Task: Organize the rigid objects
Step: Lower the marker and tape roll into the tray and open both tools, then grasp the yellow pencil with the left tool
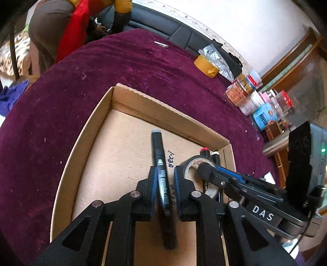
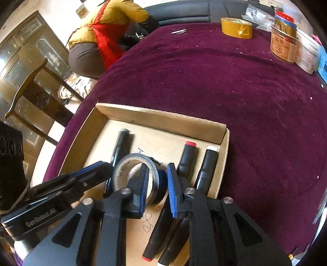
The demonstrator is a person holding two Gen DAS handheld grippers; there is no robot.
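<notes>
A shallow cardboard tray (image 1: 85,143) (image 2: 163,118) lies on the purple tablecloth. My left gripper (image 1: 165,180) straddles a black marker (image 1: 161,163) that lies in the tray; its left pad touches the marker, the right pad stands a little off it. My right gripper (image 2: 157,182) has one finger inside a roll of black tape (image 2: 139,171) and one outside, with a gap to the outer pad. The tape roll also shows in the left wrist view (image 1: 194,163). A red-capped marker (image 2: 188,155) and a white-capped marker (image 2: 208,163) lie in the tray's right part.
A roll of brown tape (image 2: 237,27) and several jars (image 2: 284,47) stand at the table's far right. A nail clipper (image 2: 178,31) lies near the far edge. A person in a yellow jacket (image 2: 114,18) bends beyond the table. A wooden chair (image 2: 36,92) stands at left.
</notes>
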